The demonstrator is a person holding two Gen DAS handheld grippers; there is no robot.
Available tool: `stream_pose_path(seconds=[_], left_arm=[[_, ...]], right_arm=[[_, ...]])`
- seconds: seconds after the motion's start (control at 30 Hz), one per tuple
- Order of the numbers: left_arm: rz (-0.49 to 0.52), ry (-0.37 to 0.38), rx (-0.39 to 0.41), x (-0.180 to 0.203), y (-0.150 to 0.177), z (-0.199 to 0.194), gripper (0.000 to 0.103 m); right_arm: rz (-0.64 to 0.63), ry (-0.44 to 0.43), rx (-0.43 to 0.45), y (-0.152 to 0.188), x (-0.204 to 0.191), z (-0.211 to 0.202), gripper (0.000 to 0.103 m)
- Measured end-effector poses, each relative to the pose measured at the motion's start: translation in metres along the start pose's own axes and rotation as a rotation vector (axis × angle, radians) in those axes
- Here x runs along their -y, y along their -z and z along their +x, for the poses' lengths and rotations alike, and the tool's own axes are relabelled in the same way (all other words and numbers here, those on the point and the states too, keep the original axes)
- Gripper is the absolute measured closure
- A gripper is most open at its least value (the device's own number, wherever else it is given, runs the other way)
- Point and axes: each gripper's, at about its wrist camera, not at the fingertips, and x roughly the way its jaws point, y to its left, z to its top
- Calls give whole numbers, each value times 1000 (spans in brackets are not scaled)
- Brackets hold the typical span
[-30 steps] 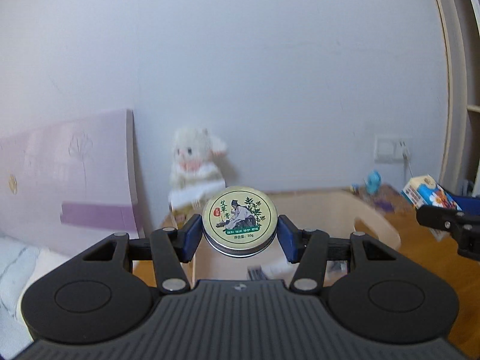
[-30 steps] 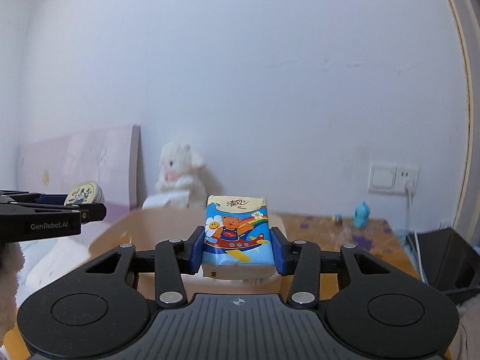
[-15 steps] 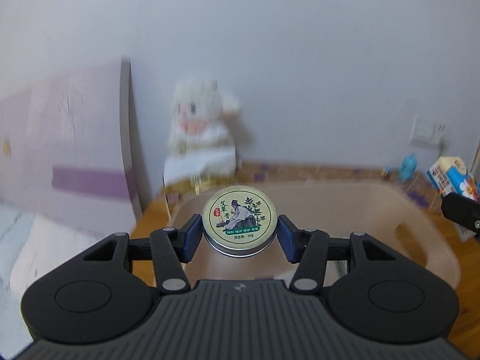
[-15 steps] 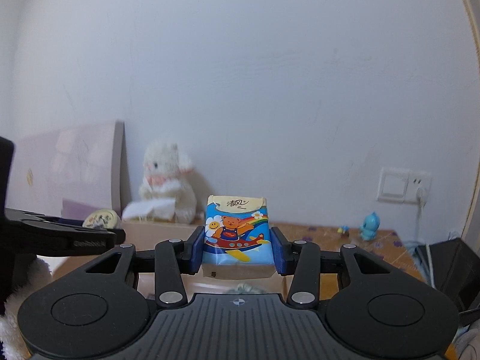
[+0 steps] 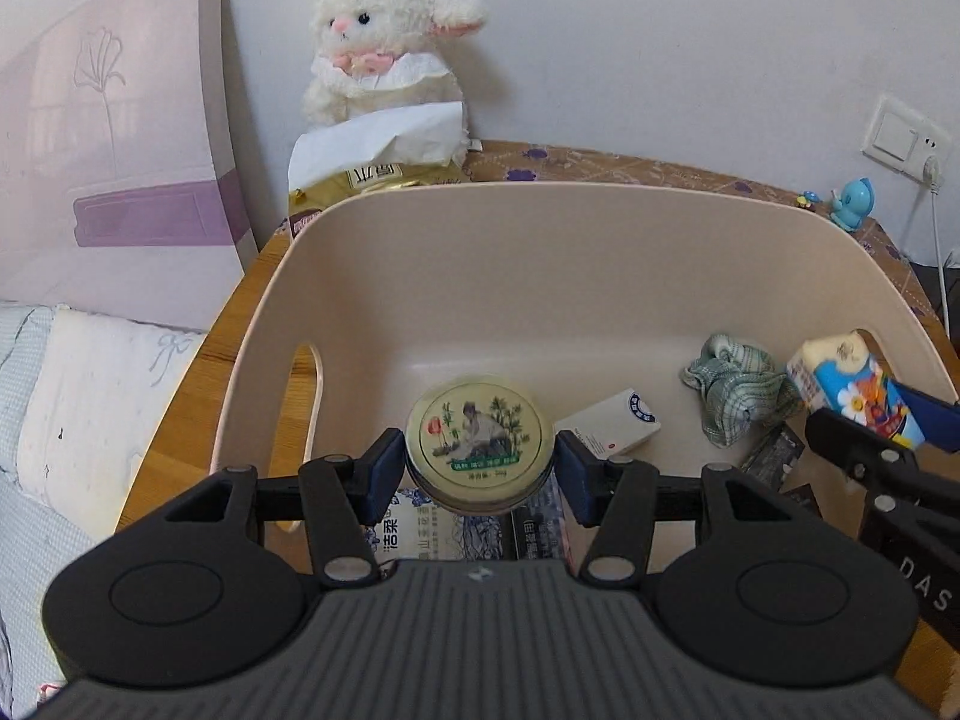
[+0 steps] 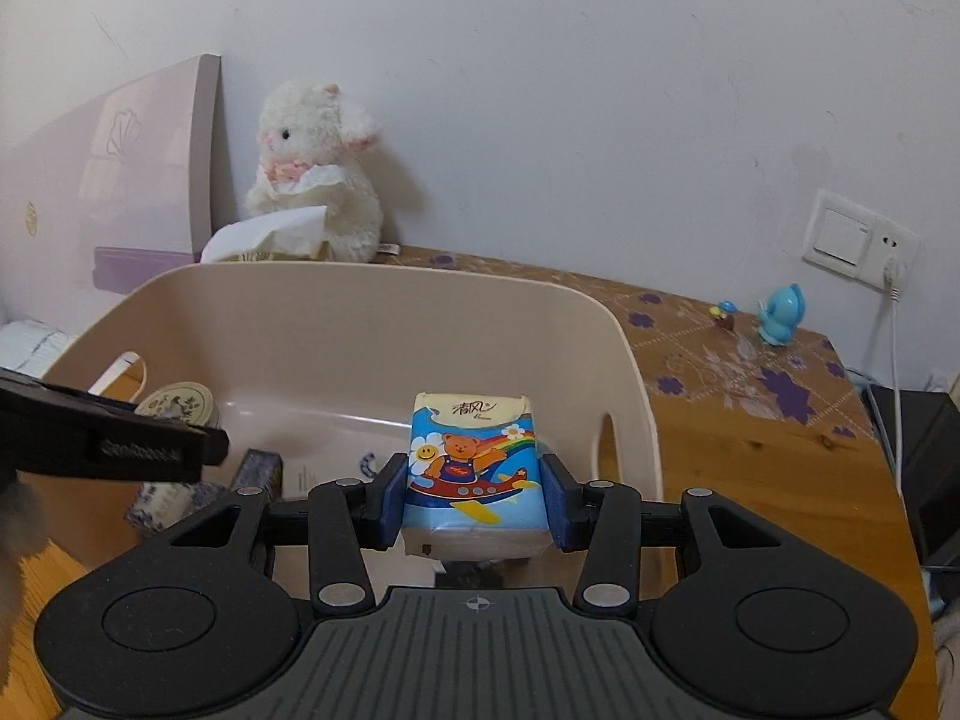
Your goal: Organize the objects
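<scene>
My left gripper (image 5: pixel 477 468) is shut on a round yellow balm tin (image 5: pixel 478 441) and holds it over the beige plastic bin (image 5: pixel 540 240). My right gripper (image 6: pixel 474 504) is shut on a blue cartoon tissue pack (image 6: pixel 471 474), held over the bin (image 6: pixel 360 312) near its right side. The pack also shows in the left wrist view (image 5: pixel 852 384) at the right, and the tin shows in the right wrist view (image 6: pixel 177 408) at the left. Inside the bin lie a green checked cloth (image 5: pixel 738 384), a white box (image 5: pixel 612 429) and blue-patterned packs (image 5: pixel 432 531).
A white plush lamb (image 5: pixel 384 48) and a tissue bag (image 5: pixel 384 150) stand behind the bin by the wall. A pink headboard (image 5: pixel 120 150) and bed are at the left. A blue toy (image 6: pixel 780 312), wall socket (image 6: pixel 858 246) and wooden table (image 6: pixel 750 420) are at the right.
Both grippers have tilted down and moved forward over the bin, so its inside now shows. Each still holds its object.
</scene>
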Motion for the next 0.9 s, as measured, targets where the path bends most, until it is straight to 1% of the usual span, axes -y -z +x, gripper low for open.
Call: stream_pose_path(seconds=[0.03, 0.07, 0.1, 0.13, 0.23, 0.3, 0.43, 0.5, 0.57, 0.7, 0.9], left_arm=[[4, 2, 10, 0, 1, -3, 39], [4, 9, 23, 1, 2, -8, 35], [3, 25, 41, 1, 2, -15, 22], [2, 33, 60, 2, 4, -21, 14], [15, 35, 108, 4, 10, -41, 13], [25, 28, 128, 5, 14, -54, 13], [29, 17, 169, 6, 24, -80, 13], [32, 6, 194, 5, 29, -96, 13], [25, 1, 221, 2, 36, -113, 13], [13, 3, 261, -3, 53, -146, 10], [31, -18, 281, -1, 84, -180, 10]], right_arm=[[-1, -2, 10, 1, 0, -5, 50], [-3, 1, 17, 1, 0, -9, 44], [-7, 7, 24, 0, -1, -14, 33], [-11, 10, 35, 1, -2, -21, 30], [-24, 14, 50, 0, -3, -39, 25], [-19, 13, 55, 1, -1, -51, 16], [8, 7, 67, 3, 3, -70, 9], [26, -4, 71, 5, 5, -80, 3], [32, -17, 75, 10, 5, -92, 0], [26, -35, 80, 23, 0, -118, 0], [20, -63, 91, 50, -11, -156, 0]])
